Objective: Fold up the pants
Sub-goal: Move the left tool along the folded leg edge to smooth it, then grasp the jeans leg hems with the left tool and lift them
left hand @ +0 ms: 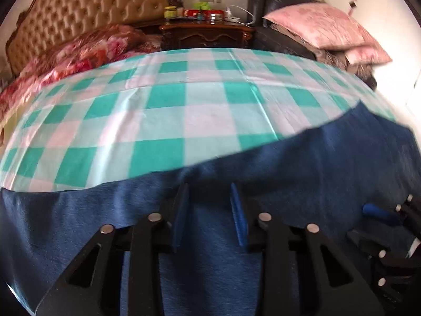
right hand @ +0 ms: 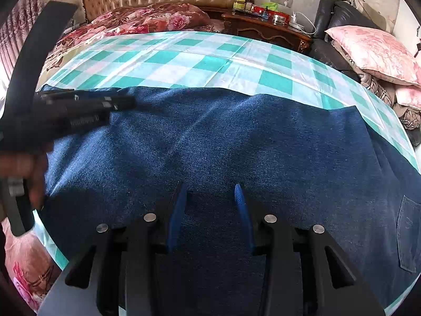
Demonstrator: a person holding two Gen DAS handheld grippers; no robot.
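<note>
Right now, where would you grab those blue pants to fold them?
At the near edge of the pants, coming in low from the front, I'd guess. They lie flat on the checked cloth, so only an edge gives the open right gripper something to pinch.

Both black two-finger grippers — left point(left hand: 210, 200), right point(right hand: 210, 200) — point forward side by side, blue-padded jaws parted.

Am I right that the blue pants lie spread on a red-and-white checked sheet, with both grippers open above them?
Not quite: the sheet is teal-and-white checked, as the right wrist view shows. The rest holds: the blue pants lie spread on it, and the left gripper and right gripper are both open above the fabric.
</note>
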